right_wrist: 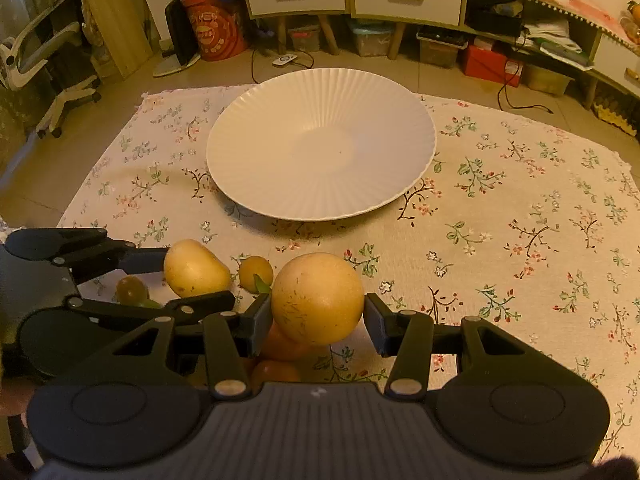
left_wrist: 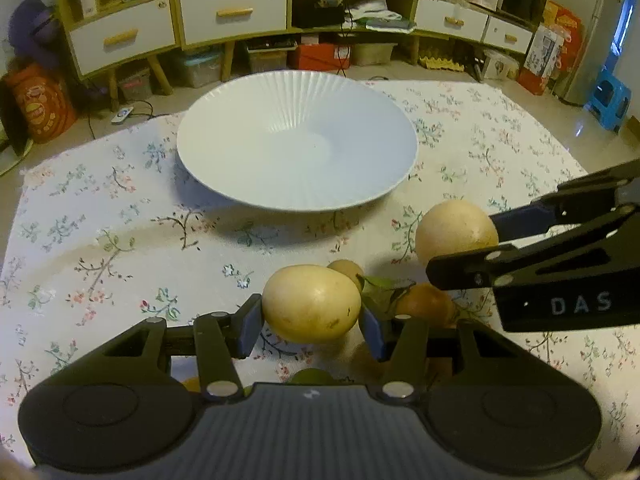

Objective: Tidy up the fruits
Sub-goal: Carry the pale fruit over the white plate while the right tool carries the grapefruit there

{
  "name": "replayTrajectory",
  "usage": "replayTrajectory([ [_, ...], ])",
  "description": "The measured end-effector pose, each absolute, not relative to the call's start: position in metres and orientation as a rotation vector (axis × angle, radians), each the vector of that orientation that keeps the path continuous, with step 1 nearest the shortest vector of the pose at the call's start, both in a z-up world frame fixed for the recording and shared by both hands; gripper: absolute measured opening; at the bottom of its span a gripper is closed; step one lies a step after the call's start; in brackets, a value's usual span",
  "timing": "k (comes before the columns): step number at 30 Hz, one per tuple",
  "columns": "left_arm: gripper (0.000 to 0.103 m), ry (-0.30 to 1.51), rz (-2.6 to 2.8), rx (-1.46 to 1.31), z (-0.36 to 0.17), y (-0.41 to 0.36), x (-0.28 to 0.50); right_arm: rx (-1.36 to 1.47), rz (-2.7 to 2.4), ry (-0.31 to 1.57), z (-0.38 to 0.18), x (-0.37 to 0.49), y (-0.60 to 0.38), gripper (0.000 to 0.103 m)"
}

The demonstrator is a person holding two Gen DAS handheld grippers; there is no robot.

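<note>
My left gripper is shut on a pale yellow oval fruit, held just above the floral cloth. To its right, my right gripper is shut on a round tan fruit. In the right wrist view the round fruit sits between my right gripper's pads, and my left gripper with the oval fruit is at the left. A white ribbed plate lies empty beyond both. Small oranges with leaves lie on the cloth below the grippers.
A greenish fruit and more orange fruits lie under the grippers, partly hidden. The floral cloth covers a low table. Behind it stand drawers, storage boxes, an orange bag and a blue stool.
</note>
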State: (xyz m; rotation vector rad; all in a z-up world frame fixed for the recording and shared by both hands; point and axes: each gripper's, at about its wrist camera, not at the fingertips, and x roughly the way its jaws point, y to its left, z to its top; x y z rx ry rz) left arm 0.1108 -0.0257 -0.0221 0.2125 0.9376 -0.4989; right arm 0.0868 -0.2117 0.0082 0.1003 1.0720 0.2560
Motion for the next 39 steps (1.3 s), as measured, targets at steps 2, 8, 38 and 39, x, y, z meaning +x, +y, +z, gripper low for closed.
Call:
replayTrajectory([
  [2, 0.044, 0.926, -0.495, 0.205, -0.017, -0.025, 0.111, 0.102, 0.255, 1.066, 0.01, 0.087, -0.212, 0.046],
  [8, 0.044, 0.887, -0.489, 0.188, -0.006, -0.023, 0.111, 0.119, 0.247, 1.041, 0.016, 0.087, -0.215, 0.046],
  [38, 0.044, 0.806, -0.499, 0.235, -0.016, -0.052, 0.201, 0.311, 0.201, 0.925, -0.008, 0.175, -0.252, 0.046],
  [39, 0.044, 0.808, -0.5, 0.234, -0.018, -0.053, 0.204, 0.309, 0.202, 0.921, -0.009, 0.178, -0.252, 0.046],
])
